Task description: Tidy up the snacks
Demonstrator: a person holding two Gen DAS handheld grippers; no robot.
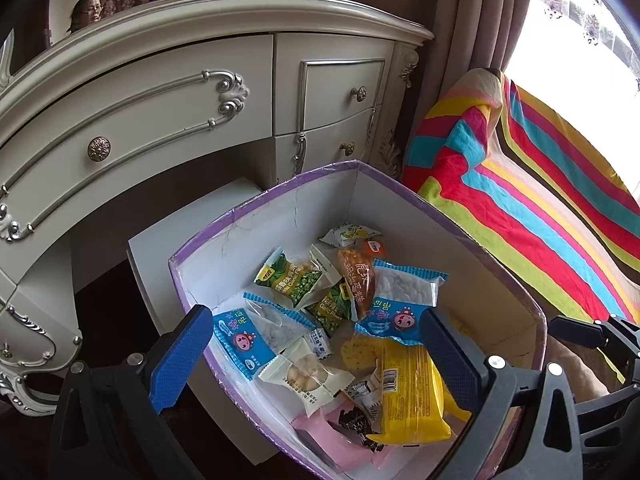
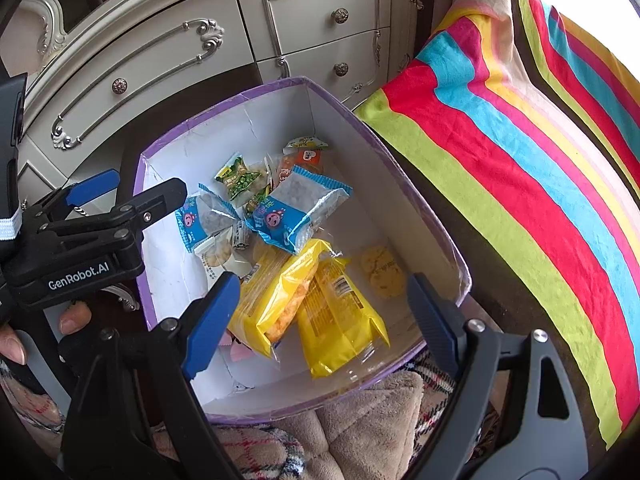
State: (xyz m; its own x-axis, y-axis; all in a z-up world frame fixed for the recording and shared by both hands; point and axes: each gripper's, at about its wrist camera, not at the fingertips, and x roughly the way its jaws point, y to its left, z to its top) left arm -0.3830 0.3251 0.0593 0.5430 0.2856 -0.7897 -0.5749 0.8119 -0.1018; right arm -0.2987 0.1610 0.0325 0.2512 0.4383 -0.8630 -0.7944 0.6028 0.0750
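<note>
A white cardboard box with a purple rim [image 1: 280, 188] [image 2: 224, 108] holds several snack packs. Among them are two yellow packs [image 2: 340, 320], two blue packs with a pink cartoon face [image 2: 296, 212], green pea packs [image 1: 296, 280], an orange pack [image 1: 360, 276], a pink pack [image 1: 320, 432] and a wrapped cookie [image 2: 382, 272]. My left gripper [image 1: 316, 360] hangs open over the box's near left side, its left finger outside the wall; it also shows at the box's left rim [image 2: 132, 192]. My right gripper [image 2: 322, 320] stands wide open above the yellow packs, with nothing pressed between its pads.
A cream dresser with silver trim and knobbed drawers [image 1: 160, 100] stands behind the box. A striped blanket [image 2: 520, 160] lies right of it. Plaid fuzzy fabric [image 2: 360, 420] is under the near edge. A person's fingers [image 2: 74, 318] hold the left gripper.
</note>
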